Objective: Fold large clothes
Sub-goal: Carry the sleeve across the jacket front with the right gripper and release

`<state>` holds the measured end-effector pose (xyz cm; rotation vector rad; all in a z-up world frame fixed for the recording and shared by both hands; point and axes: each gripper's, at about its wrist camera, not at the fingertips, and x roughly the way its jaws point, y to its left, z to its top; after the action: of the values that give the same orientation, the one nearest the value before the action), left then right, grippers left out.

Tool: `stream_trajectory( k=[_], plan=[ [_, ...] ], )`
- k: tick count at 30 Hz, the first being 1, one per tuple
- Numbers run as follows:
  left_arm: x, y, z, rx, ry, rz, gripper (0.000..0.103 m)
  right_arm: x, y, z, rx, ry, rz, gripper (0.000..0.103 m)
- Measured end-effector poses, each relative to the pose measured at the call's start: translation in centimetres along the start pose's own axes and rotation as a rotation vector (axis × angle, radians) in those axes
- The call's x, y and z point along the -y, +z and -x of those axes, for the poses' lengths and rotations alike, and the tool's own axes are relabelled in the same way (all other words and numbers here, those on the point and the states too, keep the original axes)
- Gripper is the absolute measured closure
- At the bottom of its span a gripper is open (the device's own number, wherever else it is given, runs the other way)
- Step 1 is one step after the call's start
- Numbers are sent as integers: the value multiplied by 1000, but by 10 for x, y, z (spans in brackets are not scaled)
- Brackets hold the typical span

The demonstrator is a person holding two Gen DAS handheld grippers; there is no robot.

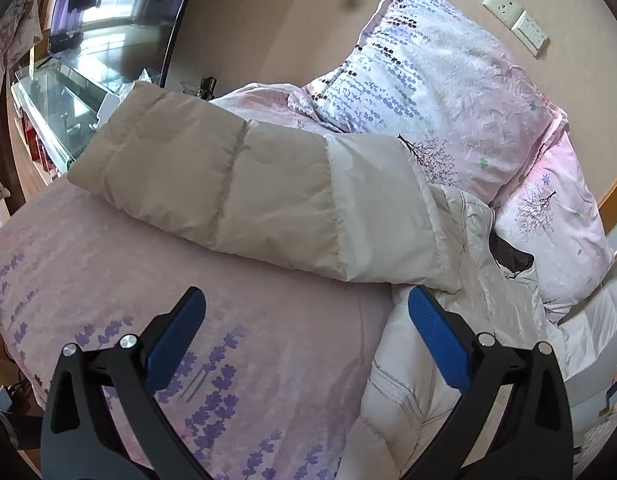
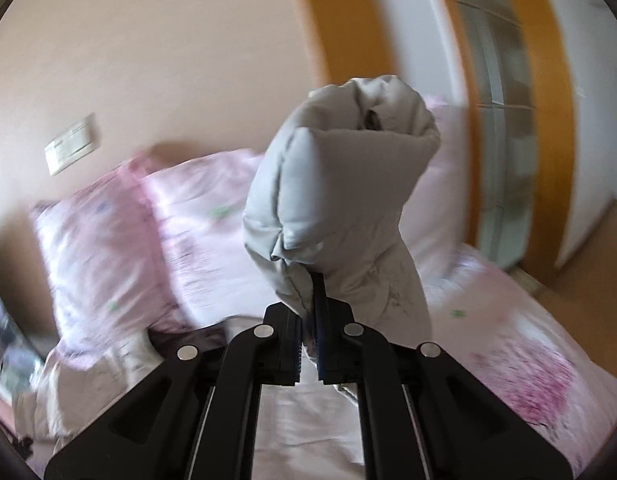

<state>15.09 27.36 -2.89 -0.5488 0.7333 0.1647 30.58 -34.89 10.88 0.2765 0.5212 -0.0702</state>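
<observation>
A pale beige padded jacket lies on the bed. In the left wrist view one of its sleeves [image 1: 244, 184] stretches across the pink cover, and the white body [image 1: 420, 384] bunches at the lower right. My left gripper [image 1: 306, 308] is open, its blue pads [image 1: 436, 336] hovering just in front of the sleeve, the right pad over the jacket body. In the right wrist view my right gripper [image 2: 310, 300] is shut on a puffy part of the jacket [image 2: 340, 184], lifted above the bed; the picture is blurred by motion.
Floral pink pillows [image 1: 436, 84] lean on the wall behind the jacket. A glass-topped side table [image 1: 64, 108] and a dark screen [image 1: 120, 8] stand at the left. Wall sockets [image 1: 516, 20] are above the pillows. A wooden door frame [image 2: 520, 120] is at the right of the bed [image 2: 508, 340].
</observation>
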Motion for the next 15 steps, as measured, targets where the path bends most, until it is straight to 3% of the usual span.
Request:
stream_trajectory(
  k=[3, 7, 12, 15],
  plan=[
    [3, 0, 2, 10, 4, -18, 2, -36, -9, -10, -45, 78, 64, 98],
    [3, 1, 3, 6, -2, -15, 2, -95, -42, -41, -181, 163, 179, 98],
    [2, 0, 7, 5, -9, -4, 2, -158, -104, -89, -422, 162, 375, 98],
    [5, 0, 8, 7, -2, -19, 2, -173, -124, -104, -510, 136, 437, 98]
  ],
)
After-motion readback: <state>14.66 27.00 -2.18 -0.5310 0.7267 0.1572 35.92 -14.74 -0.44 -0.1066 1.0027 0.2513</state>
